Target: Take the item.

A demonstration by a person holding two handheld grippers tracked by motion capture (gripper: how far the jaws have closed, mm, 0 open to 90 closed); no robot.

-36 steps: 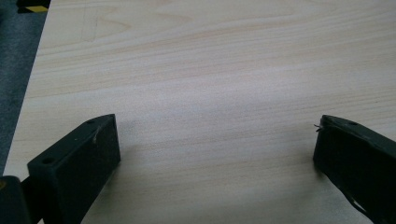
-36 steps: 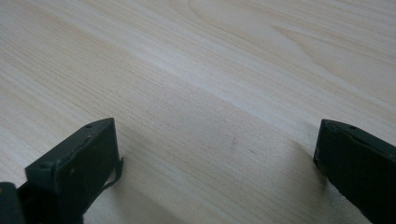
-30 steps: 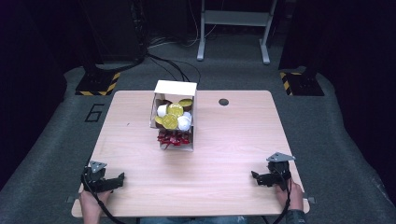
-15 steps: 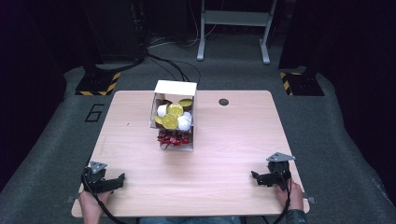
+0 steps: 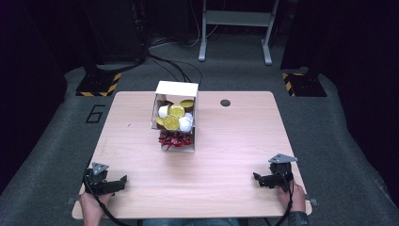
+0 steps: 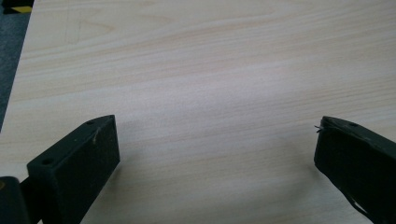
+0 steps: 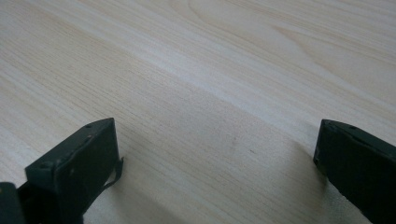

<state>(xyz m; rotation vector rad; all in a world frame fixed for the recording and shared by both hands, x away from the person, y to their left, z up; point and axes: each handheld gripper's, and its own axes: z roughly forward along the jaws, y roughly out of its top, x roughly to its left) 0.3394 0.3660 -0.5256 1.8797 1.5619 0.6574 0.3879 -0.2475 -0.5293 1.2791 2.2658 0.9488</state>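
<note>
Overhead view; two close tabletop [image 5: 226,155] views

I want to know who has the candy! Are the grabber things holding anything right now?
No, nothing. The left hand-held gripper and the right hand-held gripper are both open over bare table. The sweets are in the white box, untouched.

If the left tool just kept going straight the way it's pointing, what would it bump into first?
Probably nothing but bare table. The left tool points right along the near edge, jaws open, well short of the box; the right tool lies far along that line.
</note>
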